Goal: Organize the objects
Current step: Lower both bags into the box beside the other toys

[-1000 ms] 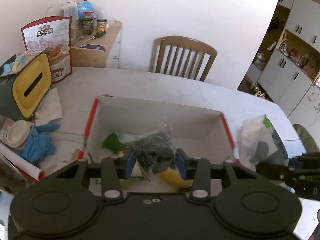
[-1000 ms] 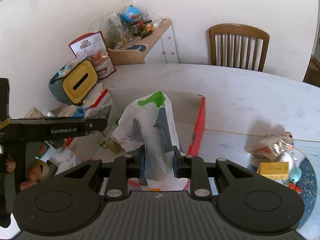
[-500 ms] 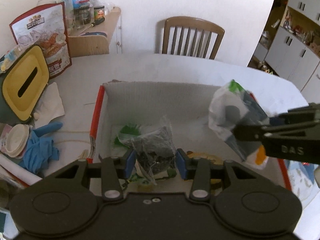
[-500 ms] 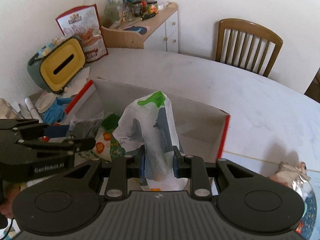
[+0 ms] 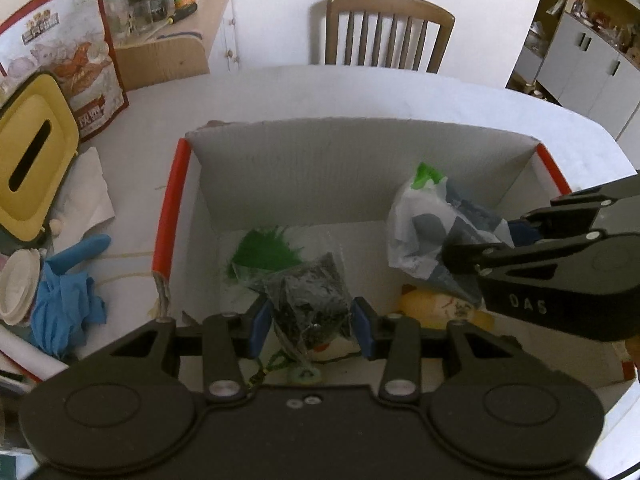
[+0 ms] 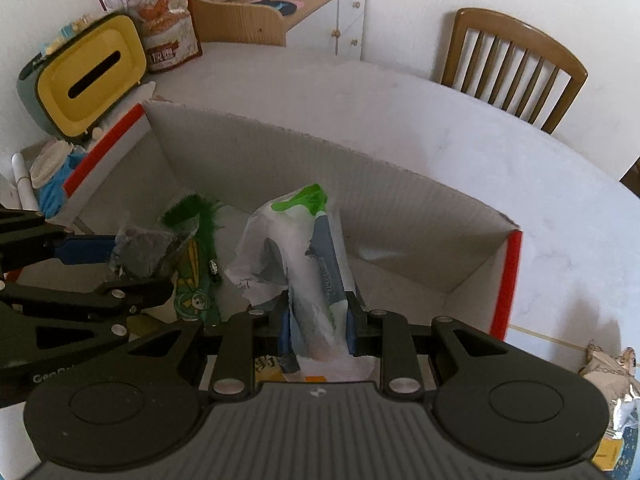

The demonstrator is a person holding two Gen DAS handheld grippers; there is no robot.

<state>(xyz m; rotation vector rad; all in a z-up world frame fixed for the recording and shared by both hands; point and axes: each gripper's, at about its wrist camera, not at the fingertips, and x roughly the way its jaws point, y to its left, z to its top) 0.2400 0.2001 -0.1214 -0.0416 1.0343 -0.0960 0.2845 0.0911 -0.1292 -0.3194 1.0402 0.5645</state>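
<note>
1. Hovering over an open cardboard box with red-edged side walls, the left gripper clamps a clear packet of dark contents between its blue pads; the packet sits right at the fingertips, standing up from them toward 12 o'clock.
2. The right gripper pinches a white plastic bag with green and blue print. The bag rises from the fingertips toward 12 o'clock, its green tip uppermost.
3. In the left wrist view, the right gripper enters from 3 o'clock, with the bag hanging inside the box near its right wall.
4. In the right wrist view, the left gripper enters from 9 o'clock, with its packet just left of the bag, the two apart.
5. On the box floor lie a green feathery item and a yellow package.
6. On the white table, at 10 o'clock of the box, stands a yellow tissue holder; a blue glove lies at 9 o'clock in the left wrist view.
7. A wooden chair stands behind the table.
</note>
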